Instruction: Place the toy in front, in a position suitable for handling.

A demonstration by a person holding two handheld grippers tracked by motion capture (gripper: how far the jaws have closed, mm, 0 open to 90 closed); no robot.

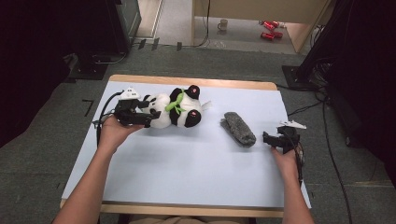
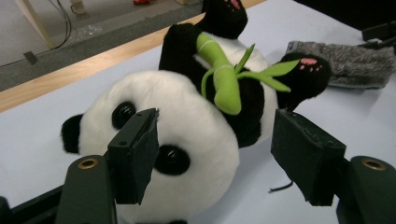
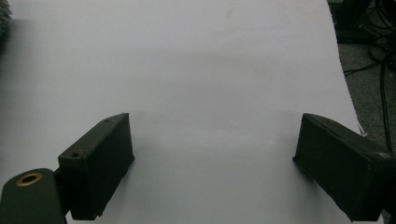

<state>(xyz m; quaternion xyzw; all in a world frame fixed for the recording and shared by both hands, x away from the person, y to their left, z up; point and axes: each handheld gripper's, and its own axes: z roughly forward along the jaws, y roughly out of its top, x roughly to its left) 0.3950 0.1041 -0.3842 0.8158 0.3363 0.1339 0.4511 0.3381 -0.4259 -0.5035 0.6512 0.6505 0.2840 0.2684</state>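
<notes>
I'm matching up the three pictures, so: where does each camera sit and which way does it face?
High view: above the person's side, facing forward and down on the table; both forearms show, with left gripper and right gripper.
Left gripper view: on the left gripper, facing the panda toy between its open jaws.
Right gripper view: on the right gripper, jaws open, facing bare table.
Shared: the panda toy and grey furry piece appear in the high and left gripper views.
</notes>
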